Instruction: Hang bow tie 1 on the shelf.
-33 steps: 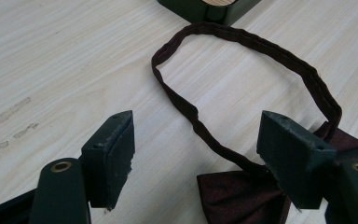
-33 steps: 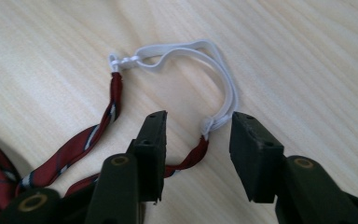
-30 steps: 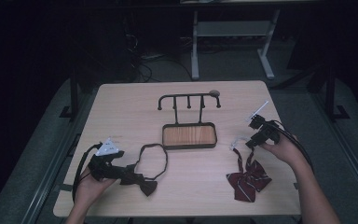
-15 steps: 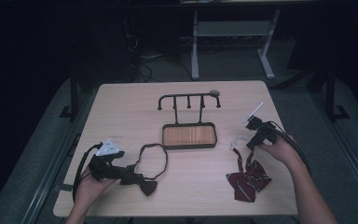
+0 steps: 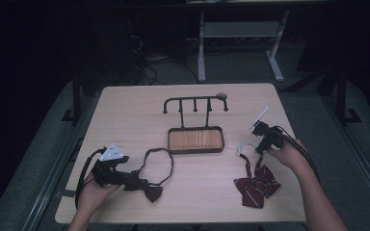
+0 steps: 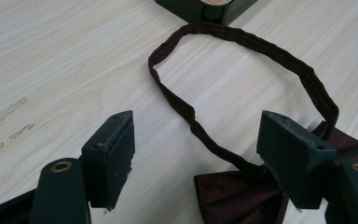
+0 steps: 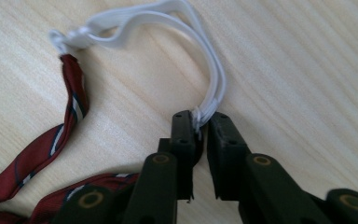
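Observation:
A dark maroon bow tie [image 5: 150, 191] with a looped dark strap [image 5: 158, 166] lies on the table at the front left. My left gripper [image 5: 137, 182] [image 6: 200, 158] is open, jaws spread low over the strap [image 6: 242, 60] where it meets the bow [image 6: 233, 196]. A red striped bow tie [image 5: 256, 185] lies at the front right with a white elastic band [image 5: 243, 146]. My right gripper [image 5: 259, 148] [image 7: 200, 128] is shut on that white elastic band [image 7: 168, 18], beside the red striped ribbon [image 7: 70, 116].
A black rack with several hooks [image 5: 195, 103] rises from a wooden tray base [image 5: 195, 140] at the table's middle. The wooden table [image 5: 125, 120] has bare surface at the back left. A white desk frame [image 5: 241, 29] stands beyond.
My right gripper has shifted slightly toward the white band near the striped bow tie. The left gripper has stayed at the dark bow tie.

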Tool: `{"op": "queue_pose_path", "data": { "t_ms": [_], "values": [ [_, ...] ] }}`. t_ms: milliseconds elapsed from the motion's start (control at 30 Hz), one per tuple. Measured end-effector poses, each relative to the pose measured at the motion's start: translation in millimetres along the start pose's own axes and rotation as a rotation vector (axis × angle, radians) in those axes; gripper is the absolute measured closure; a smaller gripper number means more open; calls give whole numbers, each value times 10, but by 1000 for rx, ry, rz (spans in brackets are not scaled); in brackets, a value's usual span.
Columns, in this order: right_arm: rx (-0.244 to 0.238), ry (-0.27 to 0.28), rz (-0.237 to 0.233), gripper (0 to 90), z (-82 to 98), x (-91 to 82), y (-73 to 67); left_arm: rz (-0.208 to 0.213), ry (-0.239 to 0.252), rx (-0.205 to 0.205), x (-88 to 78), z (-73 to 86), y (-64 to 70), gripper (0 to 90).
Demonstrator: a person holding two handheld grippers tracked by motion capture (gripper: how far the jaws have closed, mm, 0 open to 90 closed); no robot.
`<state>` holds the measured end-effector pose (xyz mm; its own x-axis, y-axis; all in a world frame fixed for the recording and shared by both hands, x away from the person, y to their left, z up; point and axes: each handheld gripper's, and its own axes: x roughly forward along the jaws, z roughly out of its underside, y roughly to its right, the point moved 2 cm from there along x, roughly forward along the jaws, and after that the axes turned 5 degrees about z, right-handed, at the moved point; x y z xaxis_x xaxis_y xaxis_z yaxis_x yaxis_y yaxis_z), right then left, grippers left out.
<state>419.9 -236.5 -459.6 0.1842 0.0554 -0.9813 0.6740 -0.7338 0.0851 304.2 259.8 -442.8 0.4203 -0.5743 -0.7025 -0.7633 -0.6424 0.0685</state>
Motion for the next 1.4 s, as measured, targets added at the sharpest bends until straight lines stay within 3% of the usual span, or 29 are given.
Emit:
{"op": "queue_pose_path", "data": {
  "t_ms": [167,300,467,800,1167,1400],
  "values": [
    [-5,4,-8,827,7,-20,-15,2,-1,-1,4,2,3,281],
    [-9,36,-34,831,33,-96,-19,6,-3,1,15,6,10,282],
    [-29,93,-77,830,104,-259,-41,9,-9,-1,30,8,24,282],
    [-68,140,-174,828,166,-409,-107,20,-5,-8,29,9,34,282],
    [-135,143,-173,828,156,-619,-216,21,-6,-2,36,6,43,282],
    [-153,164,-176,830,140,-759,-250,22,-4,-3,37,7,42,282]
  ]
}}
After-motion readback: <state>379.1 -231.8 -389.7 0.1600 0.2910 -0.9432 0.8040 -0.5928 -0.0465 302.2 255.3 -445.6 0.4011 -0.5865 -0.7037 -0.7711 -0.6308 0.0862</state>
